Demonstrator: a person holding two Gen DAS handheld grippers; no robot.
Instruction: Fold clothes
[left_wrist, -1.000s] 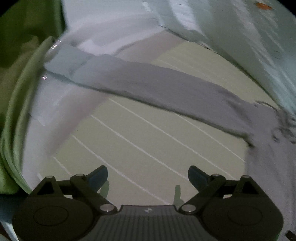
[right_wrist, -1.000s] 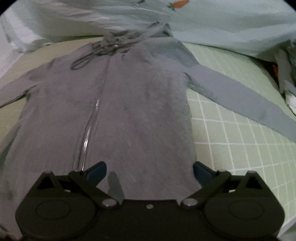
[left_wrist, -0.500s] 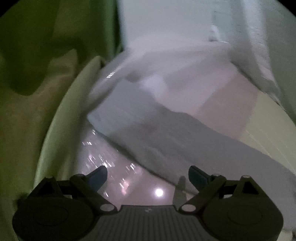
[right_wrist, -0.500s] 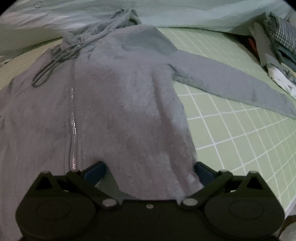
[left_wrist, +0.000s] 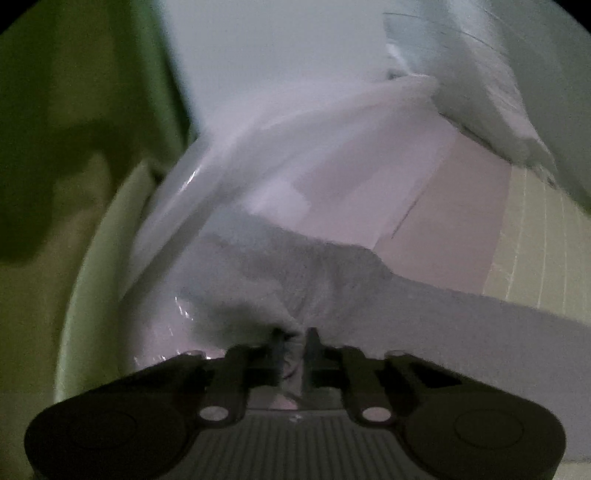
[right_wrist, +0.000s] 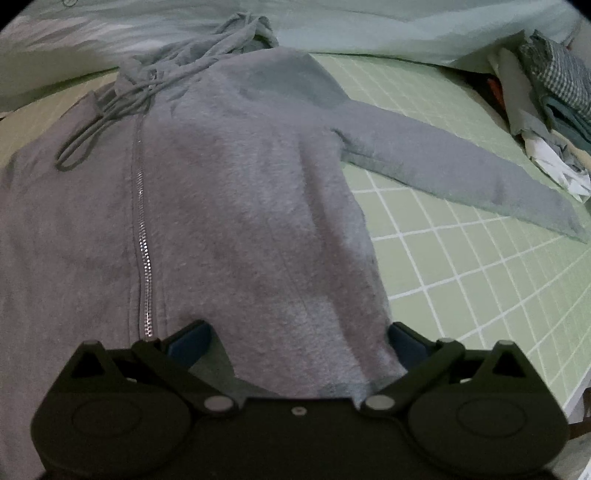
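A grey zip-up hoodie (right_wrist: 236, 206) lies face up and spread out on a green checked sheet (right_wrist: 480, 266), hood and drawstrings at the far end, its right sleeve (right_wrist: 461, 177) stretched out to the right. My right gripper (right_wrist: 295, 343) is open, its jaws on either side of the hoodie's bottom hem near the right corner. In the left wrist view my left gripper (left_wrist: 293, 341) is shut on the cuff end of the hoodie's left sleeve (left_wrist: 369, 295), which bunches at the fingertips.
A pale green duvet (right_wrist: 369, 29) lies along the far edge. A pile of folded clothes (right_wrist: 546, 92) sits at the far right. In the left wrist view a green cloth (left_wrist: 74, 147) hangs at the left and shiny white plastic (left_wrist: 229, 192) lies beyond the sleeve.
My left gripper moved to the sleeve's end and shut on the cuff. My right gripper moved down onto the hoodie's bottom hem, still open.
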